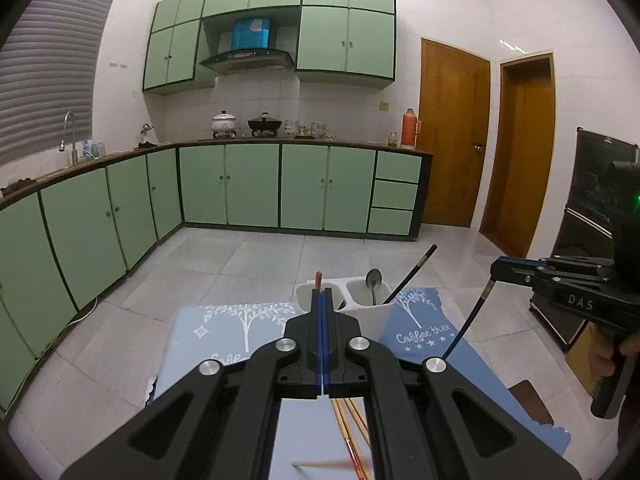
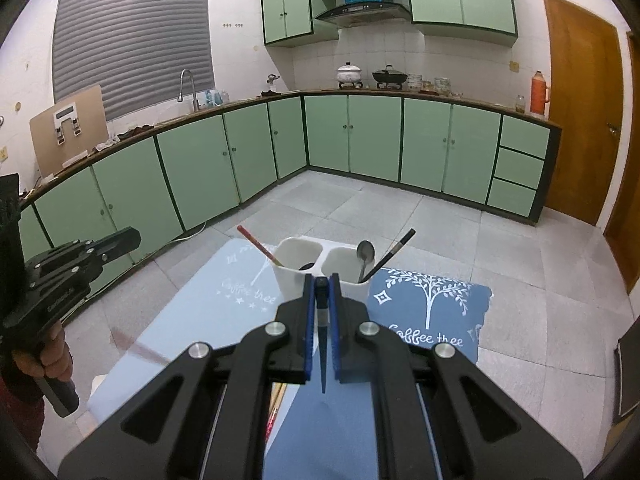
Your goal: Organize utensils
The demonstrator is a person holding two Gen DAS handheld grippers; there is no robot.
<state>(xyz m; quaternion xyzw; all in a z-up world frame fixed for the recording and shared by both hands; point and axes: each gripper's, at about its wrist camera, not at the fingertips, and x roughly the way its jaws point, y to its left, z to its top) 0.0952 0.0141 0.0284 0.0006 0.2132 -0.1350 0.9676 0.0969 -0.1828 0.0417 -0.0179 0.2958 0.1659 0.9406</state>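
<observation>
A white two-compartment utensil holder (image 1: 372,310) (image 2: 304,276) stands on a blue table mat. Its right compartment holds a metal spoon (image 1: 374,282) (image 2: 365,254) and a black chopstick (image 1: 412,274) (image 2: 394,250). A red-tipped chopstick (image 2: 256,244) leans in its left compartment. My left gripper (image 1: 323,294) is shut just before the holder, with nothing visibly between its fingers. My right gripper (image 2: 321,280) is shut on a dark blue-black chopstick (image 2: 322,344) (image 1: 470,320), held a little in front of the holder. Several wooden chopsticks (image 1: 352,424) lie on the mat under my left gripper.
The blue mat (image 2: 428,312) printed with white trees covers a small table. Green kitchen cabinets (image 1: 248,184) line the far walls beyond a tiled floor. Two wooden doors (image 1: 452,132) stand at the right. A dark appliance (image 1: 592,216) is at the far right.
</observation>
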